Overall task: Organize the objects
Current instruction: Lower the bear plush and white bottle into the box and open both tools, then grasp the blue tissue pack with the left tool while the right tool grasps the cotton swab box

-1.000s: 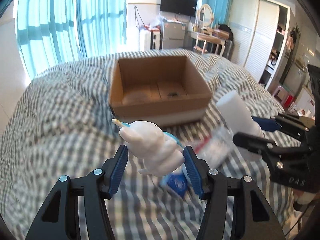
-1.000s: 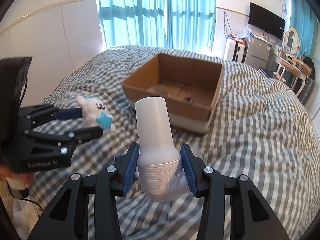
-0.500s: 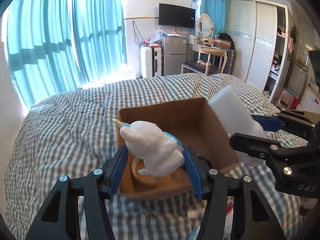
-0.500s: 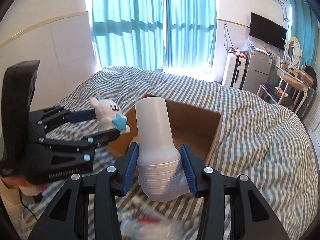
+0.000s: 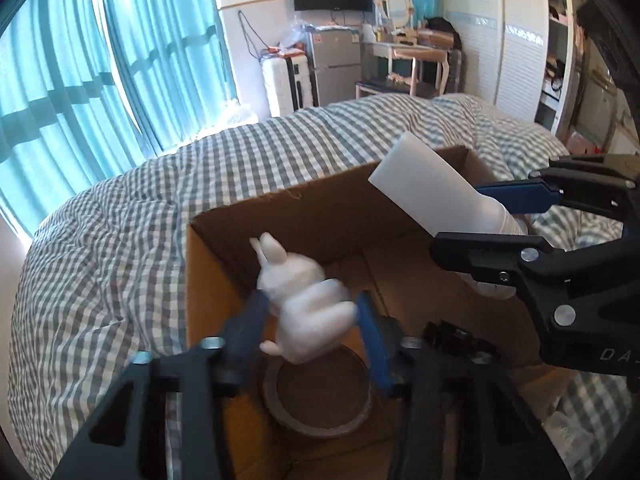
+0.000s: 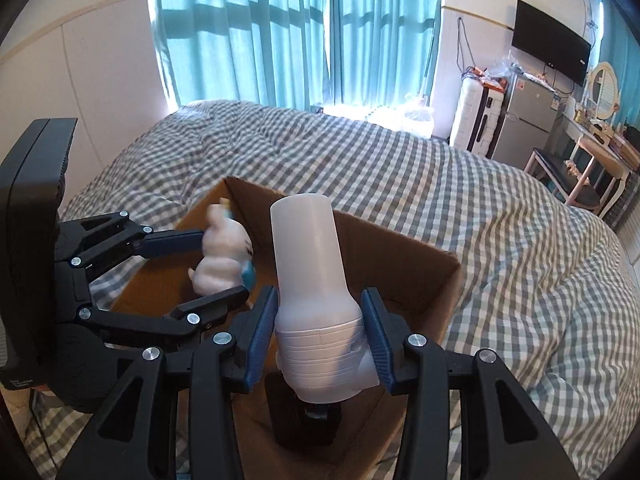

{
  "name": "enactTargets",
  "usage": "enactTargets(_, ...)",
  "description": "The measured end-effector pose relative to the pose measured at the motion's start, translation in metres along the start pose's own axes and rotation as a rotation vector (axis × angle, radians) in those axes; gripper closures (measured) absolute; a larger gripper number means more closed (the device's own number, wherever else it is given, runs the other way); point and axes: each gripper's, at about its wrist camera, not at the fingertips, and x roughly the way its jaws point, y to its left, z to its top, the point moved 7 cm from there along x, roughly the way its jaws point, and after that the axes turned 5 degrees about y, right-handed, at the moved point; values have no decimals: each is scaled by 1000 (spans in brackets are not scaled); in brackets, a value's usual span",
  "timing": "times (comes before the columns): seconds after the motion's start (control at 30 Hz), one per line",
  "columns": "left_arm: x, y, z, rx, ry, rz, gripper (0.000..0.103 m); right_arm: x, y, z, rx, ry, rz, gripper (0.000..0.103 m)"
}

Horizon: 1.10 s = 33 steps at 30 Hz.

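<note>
My left gripper point(image 5: 310, 316) is shut on a white rabbit figurine point(image 5: 304, 300) and holds it over the open cardboard box point(image 5: 208, 280). The figurine also shows in the right wrist view point(image 6: 224, 256), between the left gripper's fingers point(image 6: 172, 242). My right gripper point(image 6: 320, 332) is shut on a white plastic bottle point(image 6: 316, 280) and holds it above the box point(image 6: 440, 300). The bottle also shows in the left wrist view point(image 5: 436, 204), over the box's right side.
Inside the box lie a brown tape roll point(image 5: 316, 396) and a small black object point(image 5: 452, 338). The box sits on a grey checked bedspread point(image 6: 480, 200). Teal curtains point(image 6: 260, 28), a fridge point(image 5: 336, 64) and a dressing table point(image 5: 408, 60) stand beyond the bed.
Both grippers have moved forward and down over the box with their objects. The figurine has turned in the left gripper and looks blurred.
</note>
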Motion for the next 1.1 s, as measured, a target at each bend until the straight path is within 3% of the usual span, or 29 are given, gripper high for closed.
enactTargets(0.3, 16, 8, -5, -29, 29, -49, 65, 20, -6, -8, 4, 31, 10, 60)
enactTargets(0.4, 13, 8, -9, -46, 37, -55, 50, 16, -6, -10, 19, 28, 18, 57)
enactTargets(0.5, 6, 7, -12, -47, 41, -48, 35, -5, -8, -9, 50, -29, 31, 39)
enactTargets(0.67, -32, 3, -9, -42, -5, -5, 17, -50, -9, -5, 73, -105, 6, 38)
enactTargets(0.93, -102, 9, -13, -97, -67, 68, 6, -127, 6, -8, 14, -171, -44, 31)
enactTargets(1.1, -136, 13, -38, -135, -88, 100, 5, -156, 19, -39, -33, -166, -63, 25)
